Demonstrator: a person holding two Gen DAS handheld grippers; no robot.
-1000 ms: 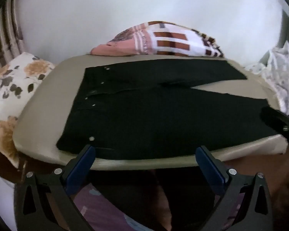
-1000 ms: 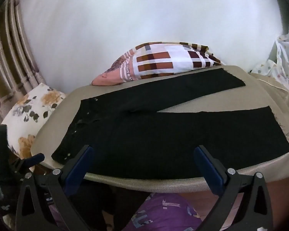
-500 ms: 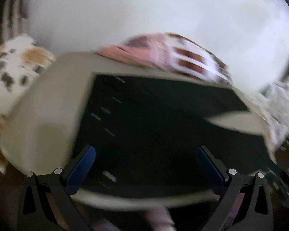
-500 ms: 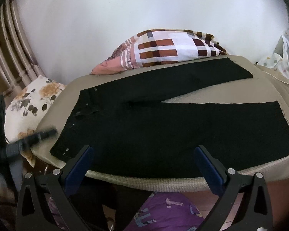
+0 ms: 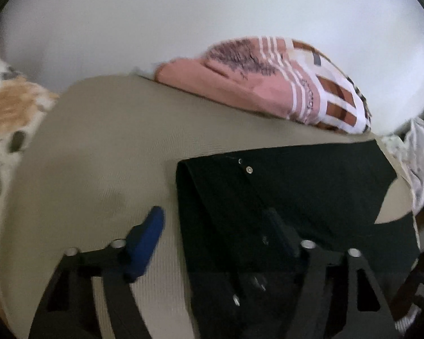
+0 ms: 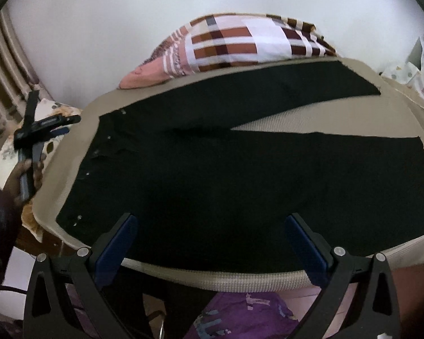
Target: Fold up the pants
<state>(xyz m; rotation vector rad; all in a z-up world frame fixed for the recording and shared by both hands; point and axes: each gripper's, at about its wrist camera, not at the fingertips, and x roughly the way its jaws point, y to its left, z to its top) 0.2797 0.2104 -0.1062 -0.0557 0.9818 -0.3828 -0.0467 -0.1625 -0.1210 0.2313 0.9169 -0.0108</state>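
One floral pillow (image 6: 56,113) lies off the left edge of the beige padded table (image 5: 99,147). The left gripper (image 5: 214,223), half-spread and closing, straddles the waistband edge of the one pair of black pants (image 6: 240,175), spread flat. The right gripper (image 6: 209,234) hovers wide open at the near edge. One checked pillow (image 6: 240,45) lies at the far edge.

Black pants (image 6: 240,180) lie flat on a beige cushioned surface (image 6: 305,118), waistband to the left, legs spread apart toward the right. The right gripper (image 6: 214,243) hovers over the near edge — jaws wide, nothing between them. At far left a hand (image 6: 25,175) holds the left gripper (image 6: 67,125) beside the waistband — jaw state indiscernible. A plaid pillow (image 6: 229,45) sits behind.
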